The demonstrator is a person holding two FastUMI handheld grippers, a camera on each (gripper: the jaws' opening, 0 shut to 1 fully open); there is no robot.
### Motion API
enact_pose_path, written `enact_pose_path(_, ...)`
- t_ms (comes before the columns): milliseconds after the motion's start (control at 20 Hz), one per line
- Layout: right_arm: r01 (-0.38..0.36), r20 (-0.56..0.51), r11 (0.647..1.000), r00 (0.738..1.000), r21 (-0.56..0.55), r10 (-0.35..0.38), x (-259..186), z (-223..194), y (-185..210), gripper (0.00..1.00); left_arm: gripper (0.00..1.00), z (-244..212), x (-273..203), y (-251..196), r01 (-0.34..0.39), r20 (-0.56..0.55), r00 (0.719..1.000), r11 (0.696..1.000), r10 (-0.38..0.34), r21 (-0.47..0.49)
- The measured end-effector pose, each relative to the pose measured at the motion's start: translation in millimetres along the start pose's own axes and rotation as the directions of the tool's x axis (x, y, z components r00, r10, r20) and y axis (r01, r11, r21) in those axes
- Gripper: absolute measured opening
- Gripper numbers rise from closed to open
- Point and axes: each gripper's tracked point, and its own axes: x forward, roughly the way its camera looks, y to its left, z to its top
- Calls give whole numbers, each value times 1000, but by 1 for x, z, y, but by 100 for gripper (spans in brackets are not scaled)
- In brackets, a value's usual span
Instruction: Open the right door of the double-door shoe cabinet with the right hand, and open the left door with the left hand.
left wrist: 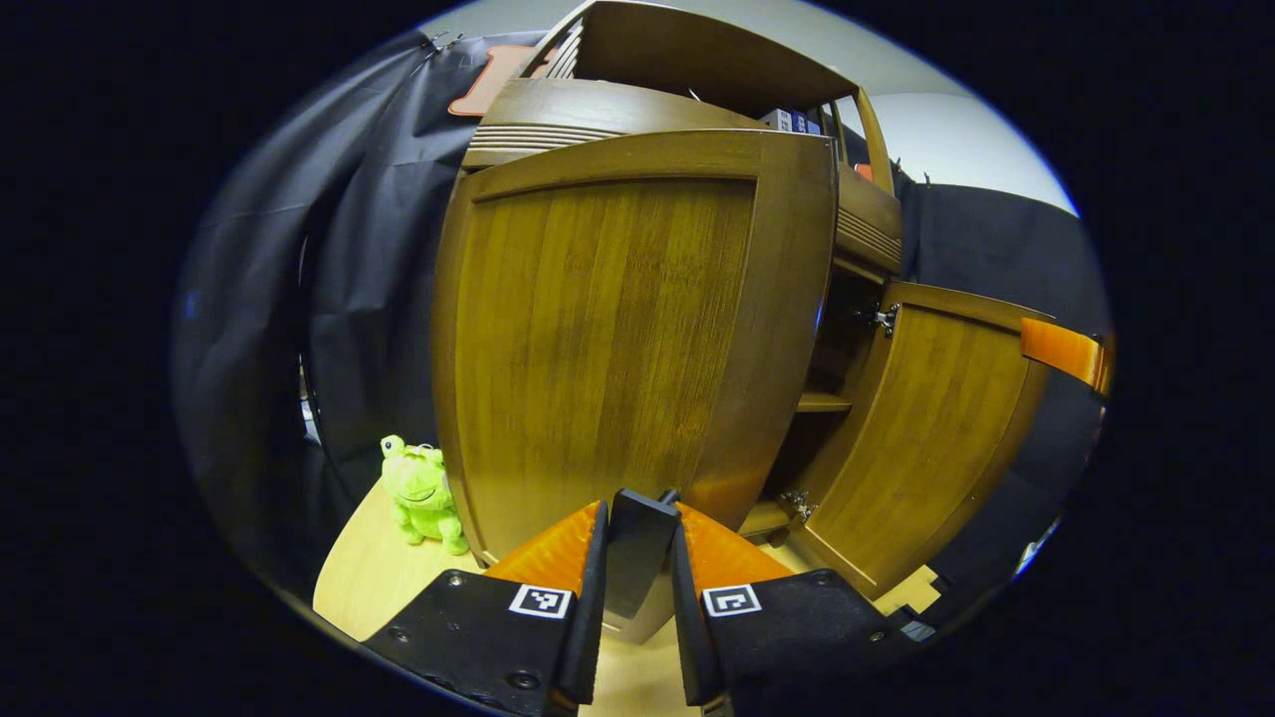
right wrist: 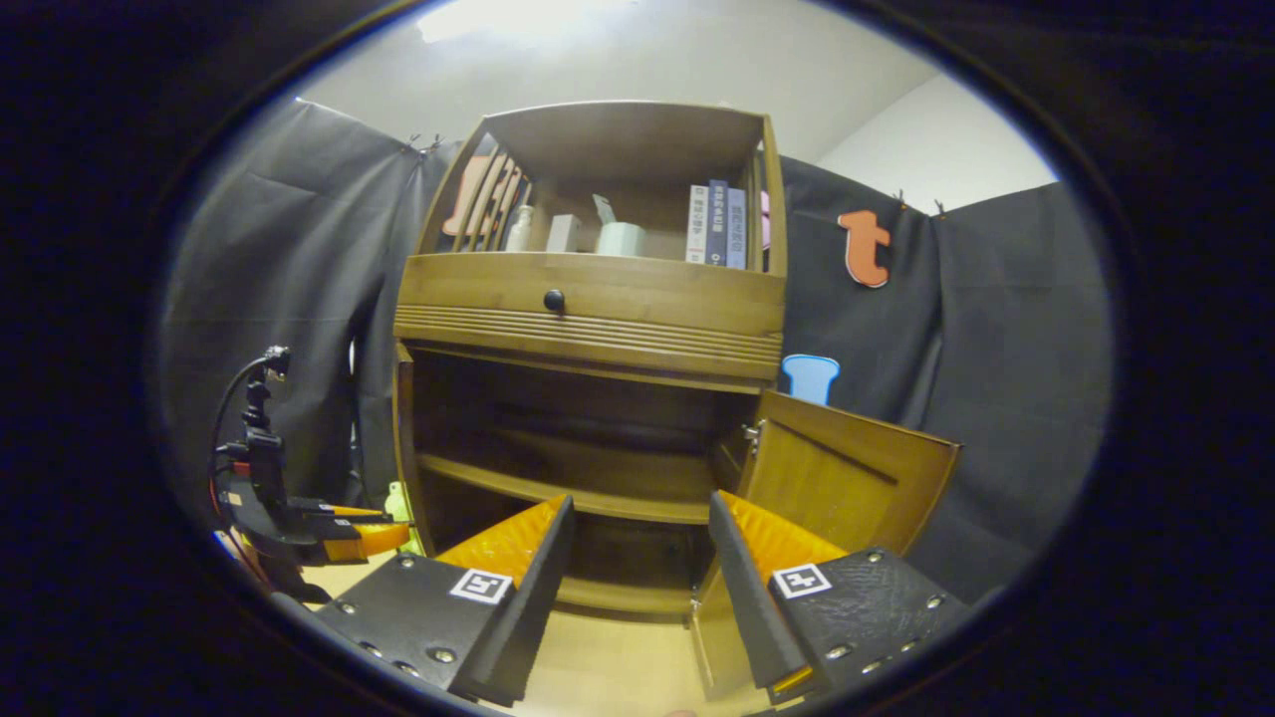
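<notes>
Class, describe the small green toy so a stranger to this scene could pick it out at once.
Start at the tall wooden cabinet in front of the black cloth wall. Look down to the pale floor at the foot of its left door, on the outer side, away from the opening. There sits the toy, a bright green plush frog, the only soft and the only green thing around.

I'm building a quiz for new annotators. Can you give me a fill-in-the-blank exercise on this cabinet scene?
1. The left door and the right door both stand ___.
2. The plush toy beside the left door is coloured ___.
3. The right claw has its jaws apart and grips ___.
4. The drawer above both doors has one round dark ___.
Missing words: open; green; nothing; knob.
</notes>
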Motion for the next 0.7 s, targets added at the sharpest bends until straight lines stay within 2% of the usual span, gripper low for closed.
enact_pose_path(100,-24,-1,1000,1000,-2,24,4,-2,9,83,34,0,-7,6,-11,2,1000,1000,11,-6)
enact_pose_path(200,-44,-5,999,999,-2,44,7,-3,17,77,34,-1,-13,11,-25,1,1000,1000,25,-10)
enact_pose_path(350,-66,-9,998,998,-10,66,11,-4,25,83,34,-3,-20,17,-43,3,999,999,43,-5)
enact_pose_path(700,-102,-14,995,995,-4,102,19,-8,40,80,34,1,-41,36,-90,12,996,996,90,-7)
